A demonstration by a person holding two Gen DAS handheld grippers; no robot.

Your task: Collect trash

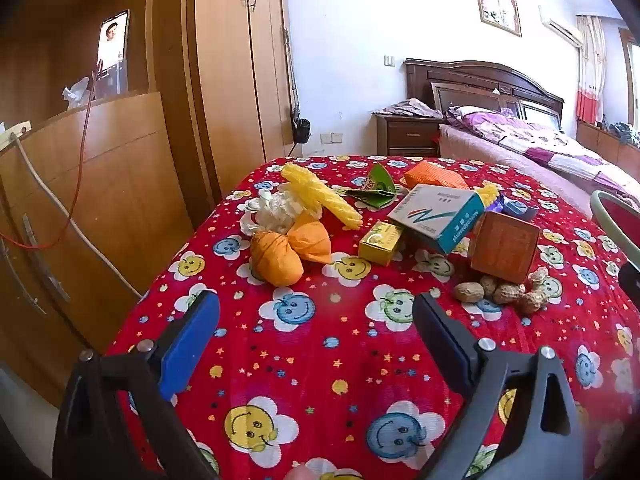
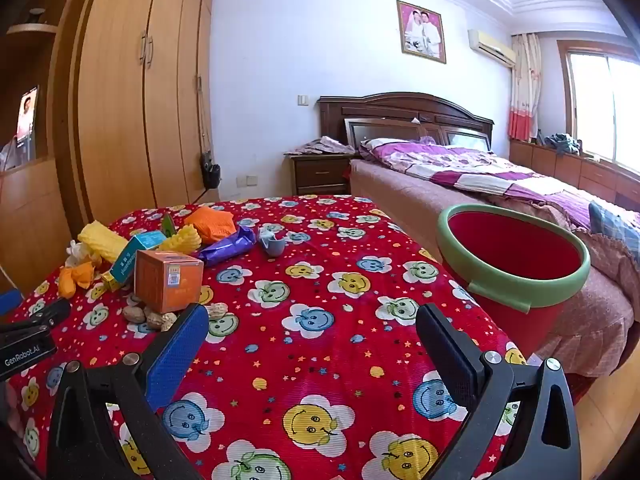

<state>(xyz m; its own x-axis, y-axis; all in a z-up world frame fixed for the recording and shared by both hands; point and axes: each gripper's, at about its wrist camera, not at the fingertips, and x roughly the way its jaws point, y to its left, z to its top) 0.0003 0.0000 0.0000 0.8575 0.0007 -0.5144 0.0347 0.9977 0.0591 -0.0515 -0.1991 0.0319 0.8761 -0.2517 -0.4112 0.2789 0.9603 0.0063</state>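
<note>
Both the left gripper (image 1: 316, 312) and right gripper (image 2: 312, 332) hover wide open and empty above a bench (image 2: 320, 280) littered with trash, seemingly peanuts (image 1: 496, 292) included.

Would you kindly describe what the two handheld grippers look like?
Both match: the left gripper and right gripper each have black angular plastic arms with triangular cut-outs and silver rivets. Each carries one bright blue textured pad and one dark pad. In the right wrist view, the left gripper's black body bears white "GenRobot.AI" lettering. No sleeves show.
</note>
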